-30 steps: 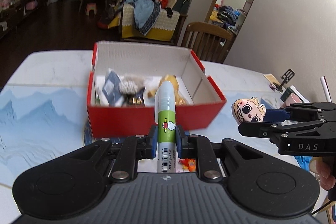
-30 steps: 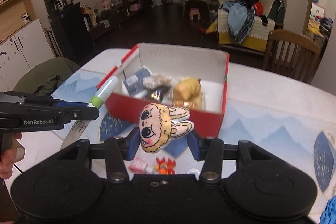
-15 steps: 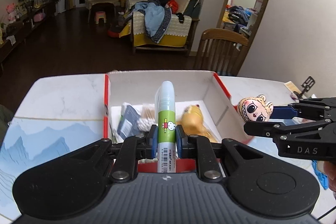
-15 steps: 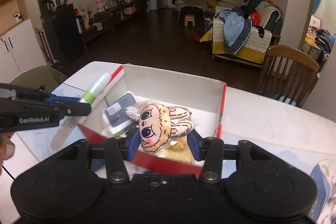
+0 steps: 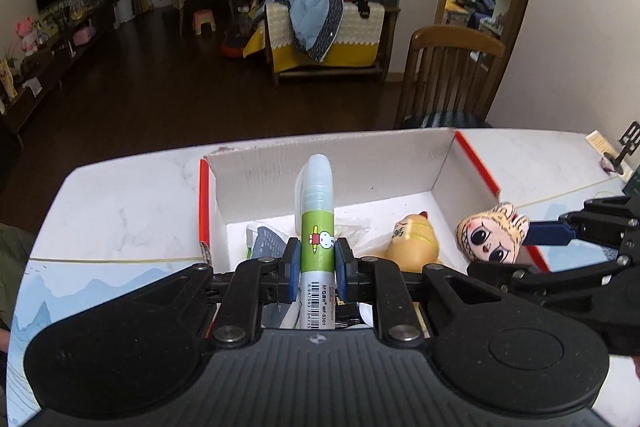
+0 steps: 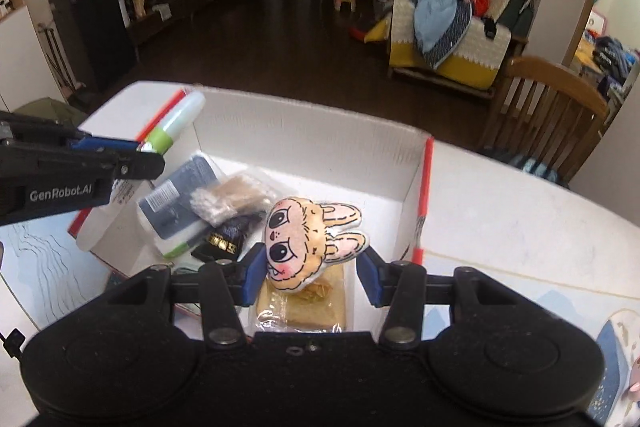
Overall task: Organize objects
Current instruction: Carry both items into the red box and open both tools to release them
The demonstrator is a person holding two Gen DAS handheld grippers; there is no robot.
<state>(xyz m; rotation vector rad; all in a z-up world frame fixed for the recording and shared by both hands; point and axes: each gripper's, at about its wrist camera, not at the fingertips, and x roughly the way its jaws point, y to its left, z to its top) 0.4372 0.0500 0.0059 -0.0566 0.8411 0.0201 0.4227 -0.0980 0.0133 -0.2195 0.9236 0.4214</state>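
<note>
My left gripper is shut on a glue stick with a green label and a pale cap, held upright above the open red box. My right gripper is shut on a small plush rabbit head, which hangs over the right half of the same box. In the left wrist view the plush head and right gripper show over the box's right wall. The glue stick and left gripper appear at the box's left wall in the right wrist view.
Inside the box lie a blue-and-white packet, a clear bag of swabs, a dark wrapper and a yellow wrapped toy. The box stands on a white marble table. A wooden chair is behind it.
Both grippers have moved forward from in front of the box to above its inside, still holding the glue stick and the plush head. The box now fills the lower views.
</note>
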